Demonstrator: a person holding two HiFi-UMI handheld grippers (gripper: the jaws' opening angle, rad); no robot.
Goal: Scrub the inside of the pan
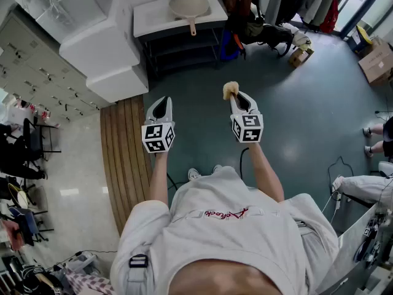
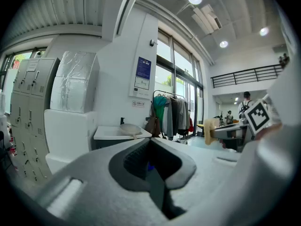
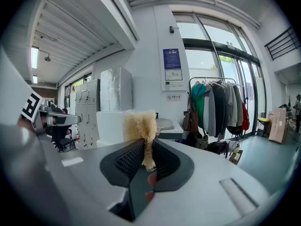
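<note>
A beige pan (image 1: 189, 6) lies on a white table (image 1: 147, 15) far ahead, handle toward me; it also shows small in the left gripper view as the pan (image 2: 130, 130). My right gripper (image 1: 237, 95) is shut on a tan scrub sponge (image 1: 231, 90), whose fuzzy top sticks up between the jaws as the sponge (image 3: 140, 126). My left gripper (image 1: 160, 108) is held level with it, shut, with nothing between its jaws. Both grippers hang over the floor, well short of the table.
White wrapped blocks (image 1: 104, 45) stand left of the table. A clothes rack with bags (image 1: 270, 17) is at the right. A wooden strip (image 1: 126, 152) runs along the floor on the left. Cardboard boxes (image 1: 376, 61) sit far right, near a seated person's legs (image 1: 362, 186).
</note>
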